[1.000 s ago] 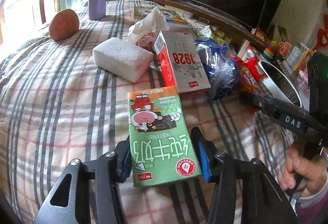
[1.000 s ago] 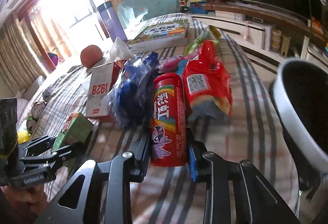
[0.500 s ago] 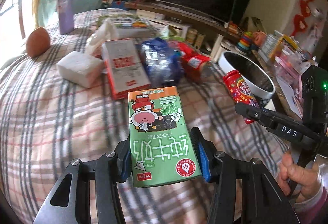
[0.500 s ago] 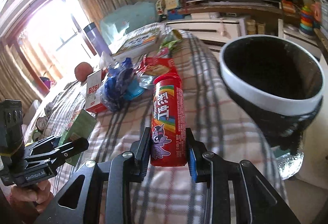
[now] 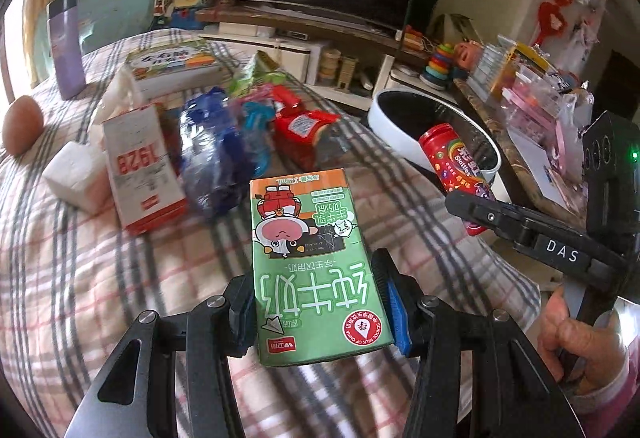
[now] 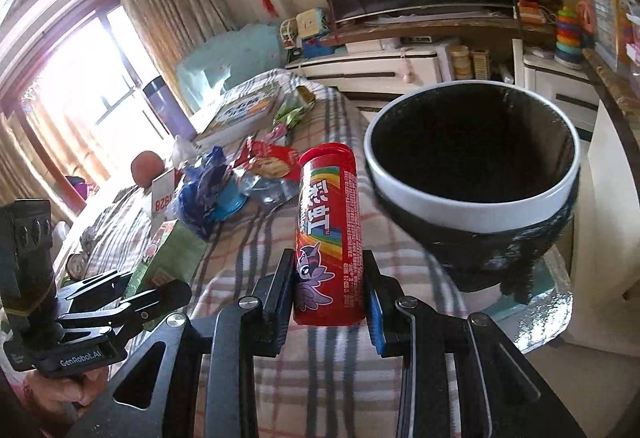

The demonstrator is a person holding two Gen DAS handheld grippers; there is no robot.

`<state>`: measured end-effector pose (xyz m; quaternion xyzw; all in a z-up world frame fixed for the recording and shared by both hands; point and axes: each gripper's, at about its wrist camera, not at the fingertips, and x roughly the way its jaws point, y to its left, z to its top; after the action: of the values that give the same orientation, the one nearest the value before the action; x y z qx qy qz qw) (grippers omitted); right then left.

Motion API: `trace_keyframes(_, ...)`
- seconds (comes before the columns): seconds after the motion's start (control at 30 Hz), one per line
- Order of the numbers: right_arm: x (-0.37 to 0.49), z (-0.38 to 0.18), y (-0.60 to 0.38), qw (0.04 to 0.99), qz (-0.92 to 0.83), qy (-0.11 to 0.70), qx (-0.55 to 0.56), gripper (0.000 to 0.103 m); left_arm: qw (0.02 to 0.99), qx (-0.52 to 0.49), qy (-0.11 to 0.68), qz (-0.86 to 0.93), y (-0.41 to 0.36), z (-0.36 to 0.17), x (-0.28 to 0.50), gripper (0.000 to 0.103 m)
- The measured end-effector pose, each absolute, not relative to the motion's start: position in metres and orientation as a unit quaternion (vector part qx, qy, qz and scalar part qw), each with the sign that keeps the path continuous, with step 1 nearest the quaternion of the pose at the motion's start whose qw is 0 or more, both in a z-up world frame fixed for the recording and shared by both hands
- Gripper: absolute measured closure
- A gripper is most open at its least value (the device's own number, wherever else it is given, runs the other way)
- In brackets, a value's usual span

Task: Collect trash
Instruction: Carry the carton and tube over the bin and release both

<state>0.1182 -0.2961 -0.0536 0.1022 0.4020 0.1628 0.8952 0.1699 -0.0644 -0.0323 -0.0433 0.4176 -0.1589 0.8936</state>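
Note:
My left gripper point(image 5: 318, 312) is shut on a green milk carton point(image 5: 312, 266), held above the plaid bed cover. In the right wrist view the same carton point(image 6: 168, 258) shows at the lower left in that gripper point(image 6: 132, 294). My right gripper point(image 6: 330, 298) is shut on a red candy tube point(image 6: 328, 234), lifted just left of the black bin with a white rim point(image 6: 472, 205). From the left wrist view the tube point(image 5: 456, 173) hangs over the bin's near rim point(image 5: 396, 141), with the right gripper point(image 5: 476, 213) around it.
On the plaid bed point(image 5: 80, 258) lie a red-and-white 1928 carton point(image 5: 140, 165), a blue plastic bag point(image 5: 216, 153), a red snack packet point(image 5: 308, 133), a white foam block point(image 5: 76, 177), a book point(image 5: 172, 65), a purple flask point(image 5: 66, 45) and a round fruit point(image 5: 22, 125). A cluttered side table point(image 5: 540, 109) stands at right.
Both grippers have swung right, away from the litter pile toward the bin. The red tube now sits beside the bin's rim, and the carton has followed over the bed's right part.

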Motion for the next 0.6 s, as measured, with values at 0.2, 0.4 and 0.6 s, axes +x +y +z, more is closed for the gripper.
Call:
trace_keyframes(0.2, 0.119, -0.05, -0.309, 0.899, 0.15, 0.396, 0.108, 0.072, 0.891, -0.038, 0.419, -0.169, -0.073, -0.034, 0.178, 0.054)
trace_keyframes(0.4, 0.123, -0.048, -0.324, 0.903, 0.135, 0.391, 0.115, 0.072, 0.891, -0.03, 0.417, -0.178, -0.089, -0.032, 0.189, 0.054)
trace_keyframes(0.6, 0.129, -0.043, -0.342, 0.907, 0.121, 0.386, 0.119, 0.072, 0.891, -0.02, 0.412, -0.192, -0.104, -0.029, 0.201, 0.054)
